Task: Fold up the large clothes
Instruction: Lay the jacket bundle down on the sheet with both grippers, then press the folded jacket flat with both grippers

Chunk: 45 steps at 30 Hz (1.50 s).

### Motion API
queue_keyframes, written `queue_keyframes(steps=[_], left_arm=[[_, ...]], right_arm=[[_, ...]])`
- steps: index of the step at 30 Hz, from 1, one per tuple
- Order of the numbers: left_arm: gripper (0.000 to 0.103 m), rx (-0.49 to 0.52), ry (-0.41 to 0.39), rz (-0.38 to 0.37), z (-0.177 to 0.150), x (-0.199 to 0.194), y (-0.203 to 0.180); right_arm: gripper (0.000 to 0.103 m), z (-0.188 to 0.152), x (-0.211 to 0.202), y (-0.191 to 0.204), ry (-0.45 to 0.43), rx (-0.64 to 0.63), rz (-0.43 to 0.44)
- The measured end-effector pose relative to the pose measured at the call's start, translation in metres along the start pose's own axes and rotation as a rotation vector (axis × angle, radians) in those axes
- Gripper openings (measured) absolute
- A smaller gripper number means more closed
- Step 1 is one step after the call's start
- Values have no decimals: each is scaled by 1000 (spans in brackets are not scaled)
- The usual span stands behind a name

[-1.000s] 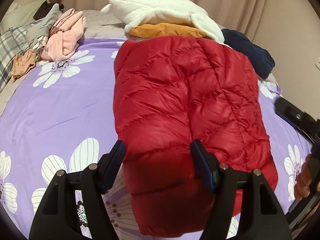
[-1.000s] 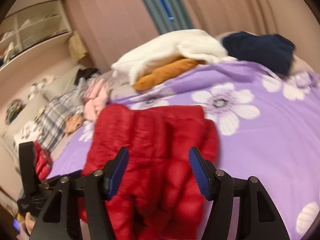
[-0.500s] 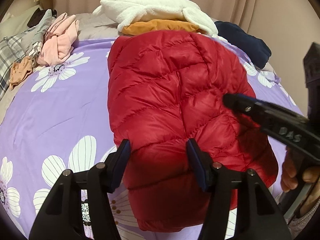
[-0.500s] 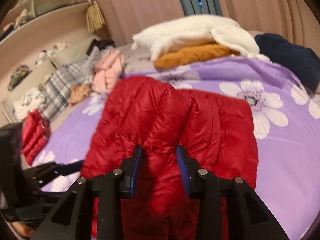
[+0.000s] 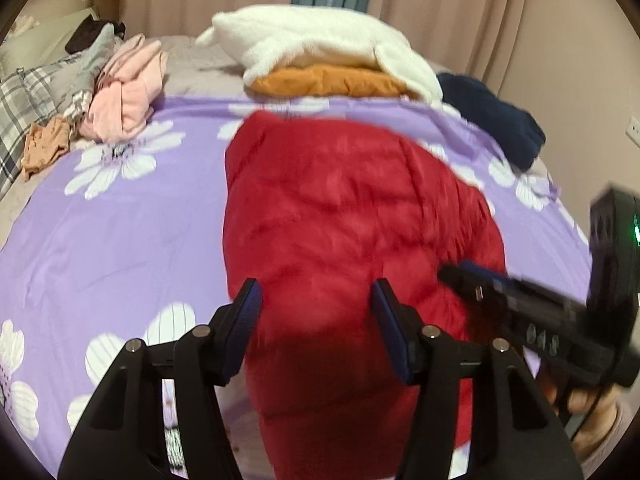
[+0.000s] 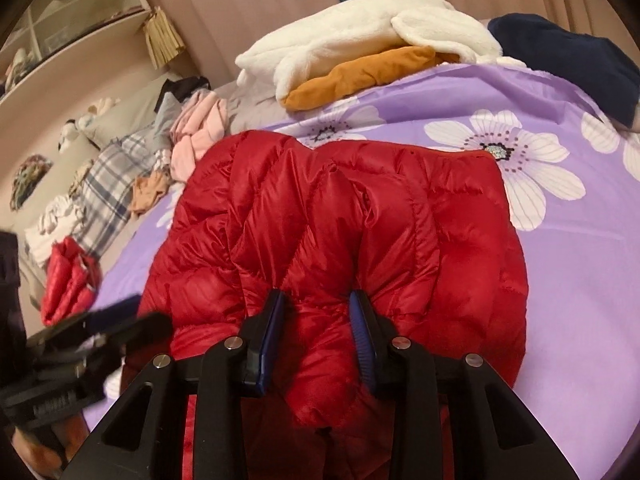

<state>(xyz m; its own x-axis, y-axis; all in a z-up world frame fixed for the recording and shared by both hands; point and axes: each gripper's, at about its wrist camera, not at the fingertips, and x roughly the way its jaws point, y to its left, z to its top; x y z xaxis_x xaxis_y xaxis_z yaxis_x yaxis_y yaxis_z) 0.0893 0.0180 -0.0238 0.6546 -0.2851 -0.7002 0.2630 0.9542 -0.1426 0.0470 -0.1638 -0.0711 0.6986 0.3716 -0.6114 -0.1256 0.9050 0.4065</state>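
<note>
We start at our right gripper [image 6: 317, 328]: its 2 blue pads are pinched into a puffy ridge at the near edge of the red down jacket [image 6: 340, 232], so we judge it clamped on the fabric. Our left gripper [image 5: 316, 328] stands spread wide over the near end of the same jacket, its pads on either side of the bulge; the view is blurred, and we see no squeeze, so we read it as released.

The jacket lies lengthwise in the middle of the purple floral bedspread [image 5: 120, 216], already narrowed into a long, thick bundle with no sleeve sticking out. That suggests to us the side folds are done and the end-to-end fold remains, likely starting from the near edge we hold.

Further out, a white fleece [image 6: 360, 28] sits on an orange garment [image 6: 360, 72], a navy one [image 6: 568, 52] beside them, and pink clothes [image 5: 128, 88] lie loose, so more folding is left.
</note>
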Motion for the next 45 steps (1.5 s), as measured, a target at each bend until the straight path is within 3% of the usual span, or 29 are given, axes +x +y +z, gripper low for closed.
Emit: queue_keyframes(steps=[4,8,14,21,26,38,45], left_arm=[[56,16,-17,15,15,11,-3],[55,38,47,31,13,33,-4],[55,47,64,23,11,37,-2],[55,76,72,27,8,43,-7],[55,73,79,32,7,45,-5],[57,54,60,48,-12,-1,-7],[55,93,108,30,-41,-11,-18]], right_arm=[[34,-2,-8,7,-9,-35,-23],[34,-1,-15,10,-18,-70,-53],[34,-5,-32,14,-43,-81,-47],[34,-22,-17,16,19,-131,-102],[34,-30,-9,18,13,-147,-126],[34,-30,-19,8,15,-58,-71],[34,-29,-26,5,22,-11,-51]])
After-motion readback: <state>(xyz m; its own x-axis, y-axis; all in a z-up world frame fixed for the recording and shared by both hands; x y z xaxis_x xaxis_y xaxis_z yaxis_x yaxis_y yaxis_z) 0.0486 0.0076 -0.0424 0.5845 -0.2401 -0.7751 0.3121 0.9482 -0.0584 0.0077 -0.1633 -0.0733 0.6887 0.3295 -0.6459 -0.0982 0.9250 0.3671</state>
